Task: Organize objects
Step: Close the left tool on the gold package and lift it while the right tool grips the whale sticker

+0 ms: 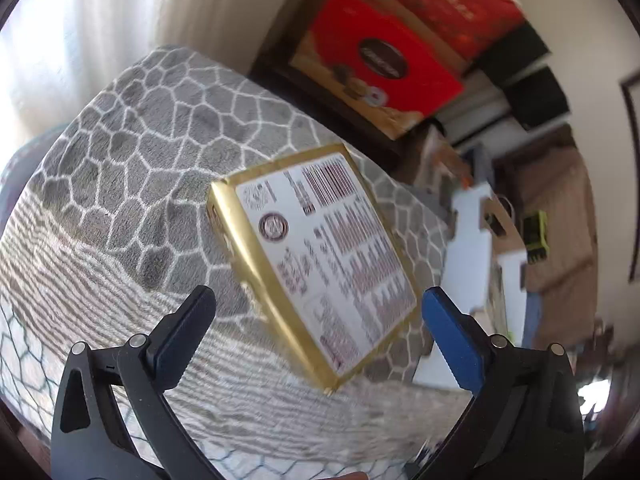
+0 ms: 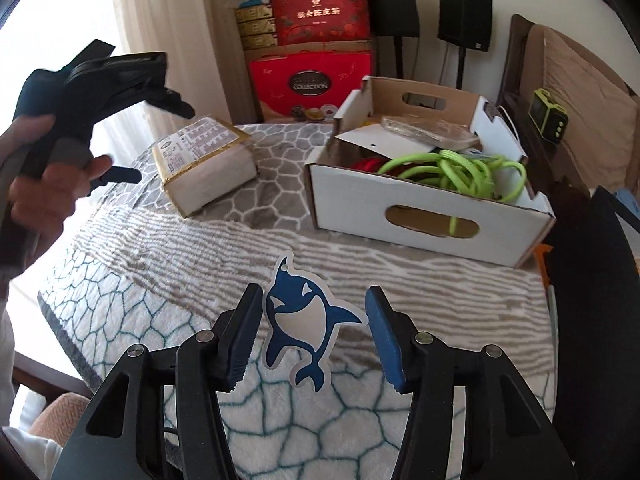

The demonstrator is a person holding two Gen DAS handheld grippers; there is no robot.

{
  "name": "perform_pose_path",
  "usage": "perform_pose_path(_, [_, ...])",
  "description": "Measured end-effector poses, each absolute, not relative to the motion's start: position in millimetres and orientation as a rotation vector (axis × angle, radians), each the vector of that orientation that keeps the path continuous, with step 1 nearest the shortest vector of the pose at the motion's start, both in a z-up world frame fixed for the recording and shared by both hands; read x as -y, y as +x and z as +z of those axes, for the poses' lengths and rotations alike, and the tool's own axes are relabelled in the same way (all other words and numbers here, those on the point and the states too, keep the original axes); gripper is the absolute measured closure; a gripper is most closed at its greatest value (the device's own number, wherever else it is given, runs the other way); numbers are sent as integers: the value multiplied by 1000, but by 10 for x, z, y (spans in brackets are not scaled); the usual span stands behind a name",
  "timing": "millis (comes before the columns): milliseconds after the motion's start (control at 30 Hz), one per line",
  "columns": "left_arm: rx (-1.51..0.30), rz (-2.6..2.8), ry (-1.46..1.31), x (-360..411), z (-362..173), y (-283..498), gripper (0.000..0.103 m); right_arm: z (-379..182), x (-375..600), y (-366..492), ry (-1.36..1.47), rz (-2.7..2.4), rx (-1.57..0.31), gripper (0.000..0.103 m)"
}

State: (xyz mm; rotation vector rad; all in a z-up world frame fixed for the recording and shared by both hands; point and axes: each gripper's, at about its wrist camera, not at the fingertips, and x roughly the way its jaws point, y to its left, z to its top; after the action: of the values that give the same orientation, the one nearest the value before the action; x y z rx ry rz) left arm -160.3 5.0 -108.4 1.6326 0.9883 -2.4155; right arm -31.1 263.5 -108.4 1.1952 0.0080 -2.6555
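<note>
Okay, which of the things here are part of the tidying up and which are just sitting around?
Part of the job:
- whale tag, lying between the open right gripper jaws
- gold-wrapped pack, below the open left gripper
- white cardboard box holding green cord

Just lying about:
- red gift boxes
- black speakers
- patterned blanket

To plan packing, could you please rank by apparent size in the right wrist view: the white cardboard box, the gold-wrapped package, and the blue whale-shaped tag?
1. White cardboard box.
2. Gold-wrapped package and blue whale-shaped tag: look alike; the tag lies nearest the camera, so unranked.
</note>
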Motion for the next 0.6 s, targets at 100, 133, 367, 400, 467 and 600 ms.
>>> perform_pose_path(100, [-1033, -2321, 1734, -111, -1208, -1792, 0, -1061, -2682, -260, 1195, -2674, 23, 49])
perform_pose_path(133, [-1036, -2296, 1766, -132, -1261, -1841, 0, -1047, -2697, -241, 1195, -2687, 33, 49])
perform_pose_path(367, [-878, -2192, 1798, -283, -1532, -2023, 0, -949, -2726, -126, 1145, -2723, 161, 49])
perform_pose_path(400, [-841, -2204, 1791, -322, -1520, -2028, 0, -946, -2727, -118, 1141, -2724, 175, 49])
perform_pose_path(467, [-828, -2197, 1786, -352, -1525, -2028, 0, -939, -2710, -116, 1144, -2716, 173, 49])
perform_pose_path(600, [-770, -2206, 1768, -432, -1526, -2068, 0, -906, -2675, -92, 1128, -2716, 162, 49])
